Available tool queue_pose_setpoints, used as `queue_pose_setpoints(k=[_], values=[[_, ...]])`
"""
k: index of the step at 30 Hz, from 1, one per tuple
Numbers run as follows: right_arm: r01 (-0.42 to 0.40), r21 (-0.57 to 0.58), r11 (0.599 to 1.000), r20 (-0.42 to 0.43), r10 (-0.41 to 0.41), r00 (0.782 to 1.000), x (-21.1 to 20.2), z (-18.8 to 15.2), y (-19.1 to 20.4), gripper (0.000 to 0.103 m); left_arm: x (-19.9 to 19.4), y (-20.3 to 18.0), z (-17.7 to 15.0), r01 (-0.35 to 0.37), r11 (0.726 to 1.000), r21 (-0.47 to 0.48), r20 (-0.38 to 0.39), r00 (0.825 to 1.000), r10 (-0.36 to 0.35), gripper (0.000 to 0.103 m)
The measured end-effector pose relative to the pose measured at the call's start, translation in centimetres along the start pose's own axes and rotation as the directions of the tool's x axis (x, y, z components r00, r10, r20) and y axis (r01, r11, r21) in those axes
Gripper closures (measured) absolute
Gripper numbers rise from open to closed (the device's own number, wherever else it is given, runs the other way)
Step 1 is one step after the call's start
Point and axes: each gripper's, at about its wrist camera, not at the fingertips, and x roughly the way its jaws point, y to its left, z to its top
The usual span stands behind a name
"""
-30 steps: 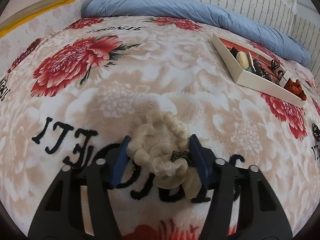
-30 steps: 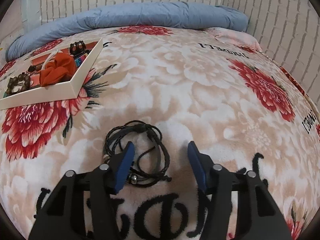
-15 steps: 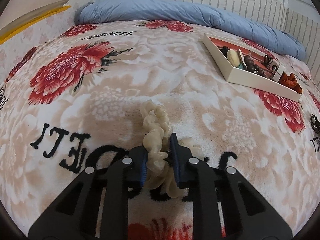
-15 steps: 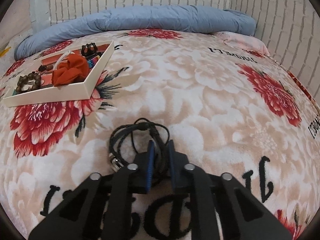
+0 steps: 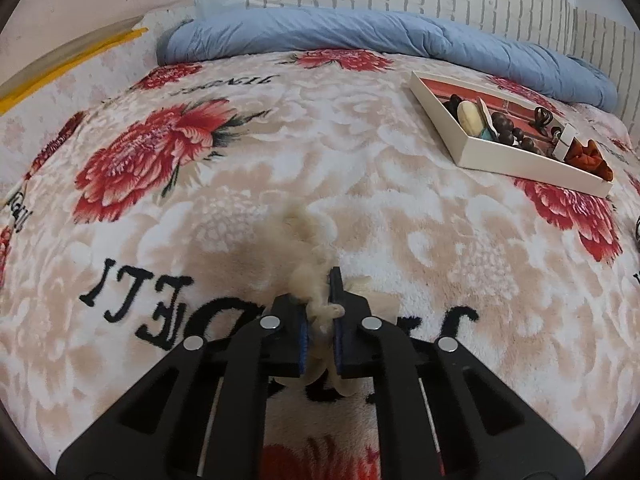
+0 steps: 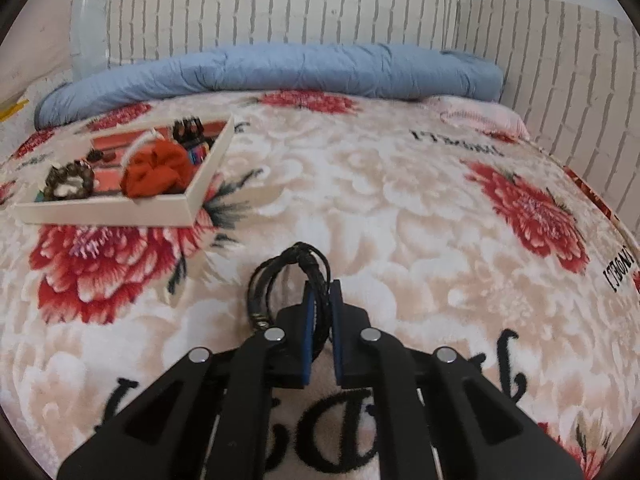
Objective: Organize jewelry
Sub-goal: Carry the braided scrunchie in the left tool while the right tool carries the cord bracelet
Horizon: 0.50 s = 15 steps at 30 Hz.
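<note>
Seemingly forward-pointing scrunchie (image 5: 310,276) in left tongs (image 5: 320,300)

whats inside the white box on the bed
The white box holds an orange scrunchie, a brown bead bracelet, a dark hair claw and a cream oval piece. Its near wall and the scrunchie hide whatever lies beneath.
</note>
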Motion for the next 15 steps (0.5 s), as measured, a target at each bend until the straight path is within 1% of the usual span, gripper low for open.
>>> queue_pose_setpoints(k=[3,8,12,15], values=[[-0.017,0.003,1.0,0.037,0.017,0.999,-1.0,0.8,0.5,0.096,-0.7,-0.3,0.5,-0.007,1.0,0.001,0.026,1.0,0.007,0.096],[-0.028,-0.023,0.999,0.101,0.031,0.994,-2.6,2.7,1.8,0.096,-2.0,-1.4,2.0,0.002,1.0,0.016,0.071,0.997,-0.004,0.096],[-0.053,-0.015,0.998,0.159,0.055,0.986,-3.9,4.8,2.7,0.096,-3.8,-2.6,4.5,0.023,1.0,0.019,0.142,0.99,-0.025,0.096],[-0.08,-0.007,0.997,0.201,0.08,0.976,-4.6,6.5,3.9,0.096,-5.0,-4.0,6.7,0.046,0.999,0.026,0.191,0.98,-0.05,0.096]])
